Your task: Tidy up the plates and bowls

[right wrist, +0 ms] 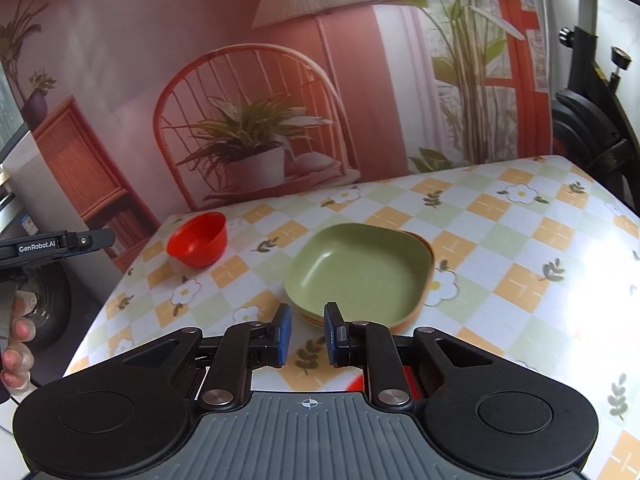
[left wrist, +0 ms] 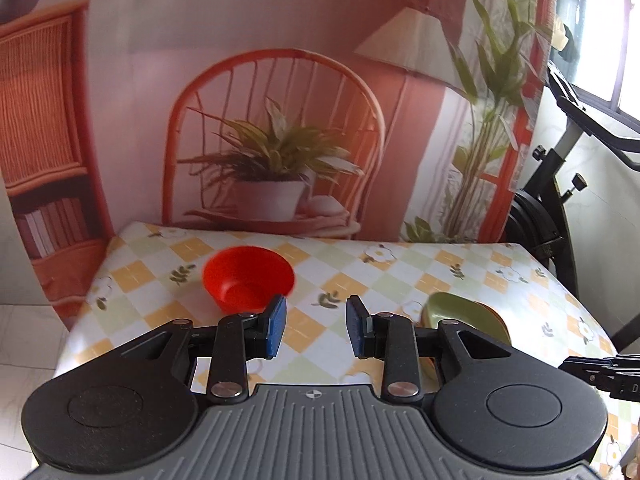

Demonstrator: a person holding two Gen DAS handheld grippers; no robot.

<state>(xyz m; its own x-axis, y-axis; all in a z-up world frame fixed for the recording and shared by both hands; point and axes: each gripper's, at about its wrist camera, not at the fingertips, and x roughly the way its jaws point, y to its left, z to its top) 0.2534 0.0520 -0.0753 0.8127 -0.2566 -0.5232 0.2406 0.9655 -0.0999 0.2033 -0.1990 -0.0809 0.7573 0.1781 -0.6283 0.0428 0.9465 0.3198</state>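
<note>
Both hand-held grippers empty, hovering above the tabletop (right wrist: 520,240) with its checked floral cloth. Left hand-held gripper (left wrist: 316,330): blue pads well apart, nothing between them. Right hand-held gripper (right wrist: 307,334): pads apart too but with a narrower gap, also holding nothing.

Landmark = green plate (right wrist: 360,268), squarish, shallow, upright. It sits on top of at least one more dish; an orange rim (right wrist: 422,246) shows around its edge, so likely a stack already started here. How many pieces lie under it cannot be told.

Red bowl (right wrist: 198,245): upright, alone, well apart from the green plate, to its left and farther back toward the backdrop. In the left wrist view the red bowl (left wrist: 248,282) is just ahead and left of the left pads; the green plate (left wrist: 460,314) peeks out to the right, partly hidden behind the finger linkage.

A red patch shows under the right gripper body, near side of the green plate; too hidden to identify.

Judgement: the left gripper's wide opening and its aim near the bowl suit a rim grab; the bowl is probably the next piece to move. The right gripper faces the plate's near edge, possibly to steady the stack.

A person's fingers (right wrist: 18,344) show at the left edge of the right wrist view.
</note>
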